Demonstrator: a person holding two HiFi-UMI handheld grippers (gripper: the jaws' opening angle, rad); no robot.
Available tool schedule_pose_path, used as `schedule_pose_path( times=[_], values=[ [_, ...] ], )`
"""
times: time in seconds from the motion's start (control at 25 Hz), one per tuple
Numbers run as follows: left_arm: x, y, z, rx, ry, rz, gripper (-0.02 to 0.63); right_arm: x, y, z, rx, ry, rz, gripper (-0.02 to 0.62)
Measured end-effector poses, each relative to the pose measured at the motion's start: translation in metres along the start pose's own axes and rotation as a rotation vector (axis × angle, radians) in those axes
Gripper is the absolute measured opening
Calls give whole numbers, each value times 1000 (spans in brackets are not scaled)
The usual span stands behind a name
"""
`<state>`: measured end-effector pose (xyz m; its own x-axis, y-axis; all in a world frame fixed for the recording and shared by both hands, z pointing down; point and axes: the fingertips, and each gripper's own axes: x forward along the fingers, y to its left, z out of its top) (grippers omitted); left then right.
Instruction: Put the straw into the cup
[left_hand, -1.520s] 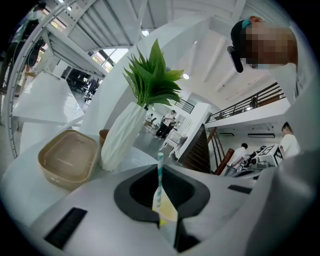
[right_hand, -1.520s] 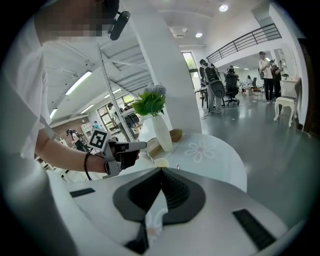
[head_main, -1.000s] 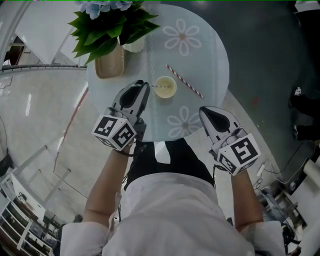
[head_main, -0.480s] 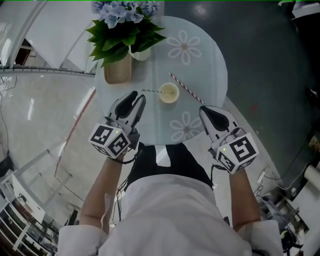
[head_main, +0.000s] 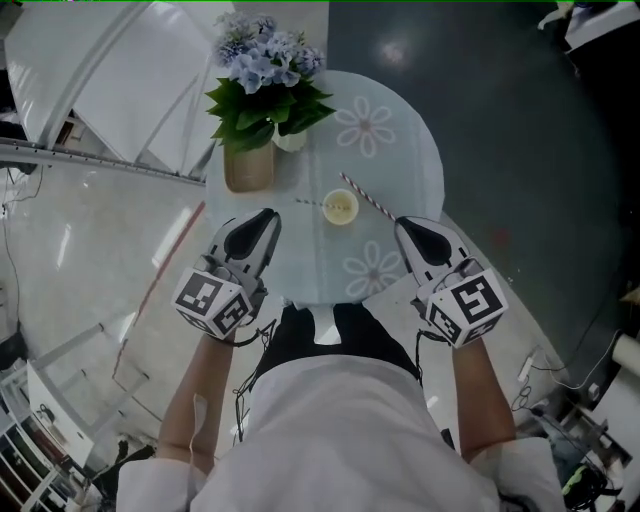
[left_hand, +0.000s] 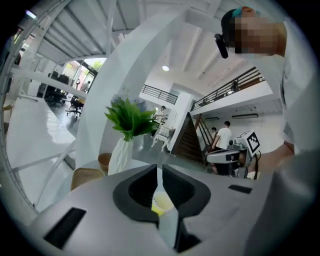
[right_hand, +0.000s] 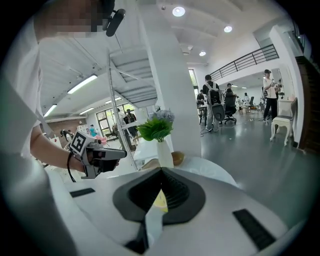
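Note:
A pale yellow cup (head_main: 340, 208) stands near the middle of the round table (head_main: 400, 150). A thin straw (head_main: 310, 202) sticks out of it, leaning left. A red-and-white striped straw (head_main: 366, 197) lies flat on the table, just right of the cup. My left gripper (head_main: 268, 214) is shut and empty at the table's near-left edge, apart from the cup. My right gripper (head_main: 403, 224) is shut and empty at the near-right edge. The cup (left_hand: 161, 202) shows as a yellow patch past the shut left gripper (left_hand: 159, 170), and likewise the cup (right_hand: 160, 201) past the right gripper (right_hand: 161, 172).
A white vase of green leaves and blue flowers (head_main: 268, 100) stands at the table's far left, with a tan wooden container (head_main: 248, 168) in front of it and a small white cup (head_main: 292, 140) beside it. White railings and floor surround the table.
Both grippers have drawn back from the cup toward the person. The left one was close to the straw in the cup and is now at the table's edge.

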<state>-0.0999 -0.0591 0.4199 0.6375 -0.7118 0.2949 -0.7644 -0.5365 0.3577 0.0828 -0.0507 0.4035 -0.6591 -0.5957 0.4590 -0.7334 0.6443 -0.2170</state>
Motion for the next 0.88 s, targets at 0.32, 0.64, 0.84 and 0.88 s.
schedule_pose_path(
  times=[0.32,0.64,0.84,0.88],
  values=[
    [-14,-49,33,170,8,-155,35,-7,16,28,-44,-39,-17,21],
    [-34,-71,43,235,22,-217,29,-10,34,52,-74,-80,-32,21],
    [-45,-59,60,256,14,-133,23,-15,44,63,-108,-100,-49,21],
    [-47,-56,63,262,12,-116,23,-16,45,65,-112,-106,-54,21]
  ],
)
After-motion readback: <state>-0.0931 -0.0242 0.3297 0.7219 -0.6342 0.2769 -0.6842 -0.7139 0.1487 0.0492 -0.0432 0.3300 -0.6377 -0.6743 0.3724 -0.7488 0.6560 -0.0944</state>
